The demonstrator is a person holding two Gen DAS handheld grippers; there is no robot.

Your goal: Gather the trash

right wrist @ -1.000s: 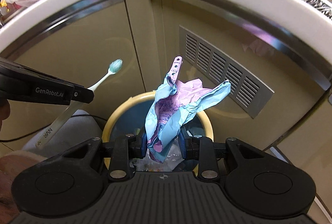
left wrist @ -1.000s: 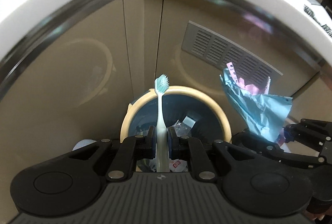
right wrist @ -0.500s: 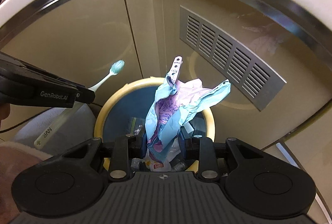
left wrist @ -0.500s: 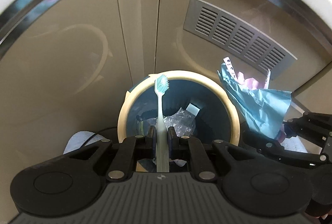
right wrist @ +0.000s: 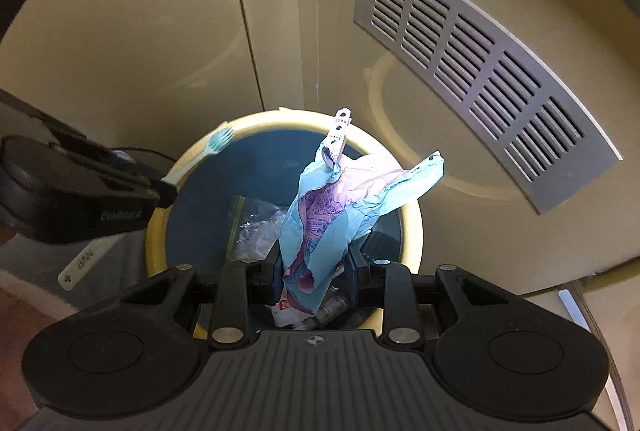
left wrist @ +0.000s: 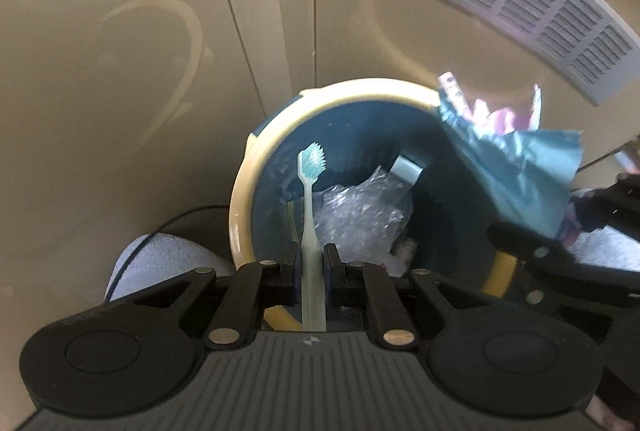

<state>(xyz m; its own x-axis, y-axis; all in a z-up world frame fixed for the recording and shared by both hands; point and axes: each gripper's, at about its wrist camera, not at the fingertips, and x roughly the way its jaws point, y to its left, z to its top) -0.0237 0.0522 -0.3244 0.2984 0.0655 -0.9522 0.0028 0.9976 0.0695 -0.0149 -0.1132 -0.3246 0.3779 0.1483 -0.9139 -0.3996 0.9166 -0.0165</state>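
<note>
A round bin with a cream rim (left wrist: 240, 215) and a dark blue inside stands on the floor below both grippers. My left gripper (left wrist: 312, 259) is shut on the handle of a pale green toothbrush (left wrist: 310, 215), whose bristle head hangs over the bin's opening. My right gripper (right wrist: 314, 263) grips a crumpled blue and pink wrapper (right wrist: 332, 215) above the bin (right wrist: 412, 231); its jaws are opening, with the wrapper still between the pads. In the right wrist view the toothbrush (right wrist: 216, 143) crosses the bin's left rim. From the left wrist, the wrapper (left wrist: 520, 171) sits at the bin's right edge.
The bin holds a clear plastic bag (left wrist: 360, 215) and other scraps. Beige cabinet panels rise right behind it, with a grey vent grille (right wrist: 480, 71) at the upper right. A white cloth (left wrist: 160, 255) and a black cable lie on the floor to the left.
Both grippers have come down toward the bin, which now fills more of each view. The toothbrush head now hangs over the opening. The counter edge has left both views.
</note>
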